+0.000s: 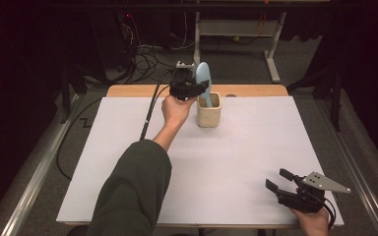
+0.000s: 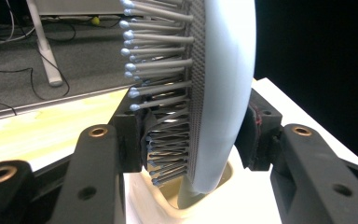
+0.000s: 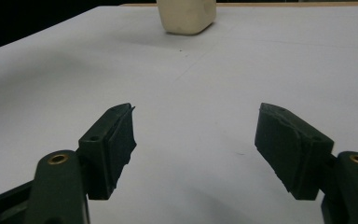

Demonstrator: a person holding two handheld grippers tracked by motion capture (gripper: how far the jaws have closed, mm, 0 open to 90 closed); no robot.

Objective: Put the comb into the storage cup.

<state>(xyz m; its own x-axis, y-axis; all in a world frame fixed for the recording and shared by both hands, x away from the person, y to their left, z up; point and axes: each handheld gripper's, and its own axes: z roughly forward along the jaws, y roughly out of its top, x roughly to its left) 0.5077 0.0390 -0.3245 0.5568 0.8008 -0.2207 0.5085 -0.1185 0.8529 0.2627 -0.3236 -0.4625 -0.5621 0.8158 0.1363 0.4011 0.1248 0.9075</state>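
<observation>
In the high view, the light blue hairbrush [image 1: 203,78] is pinched upright by the left gripper [image 1: 193,88], handle down in the beige cup [image 1: 209,115] at the table's [image 1: 128,162] far edge; the cup could be tipped if the brush is levered sideways. In the left gripper view, the brush head [image 2: 214,93] is clamped between the jaws, bristles bent against one pad, so a slip is possible. In the right gripper view, the right gripper [image 3: 193,144] is seen with jaws spread and empty, well apart from the cup [image 3: 186,16].

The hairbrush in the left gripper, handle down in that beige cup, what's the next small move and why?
Probably open the left gripper and let go: its pads press the light blue hairbrush on both sides, bending the bristles, and the handle end already sits inside the beige cup. The right gripper rests open near the table edge, uninvolved.
</observation>
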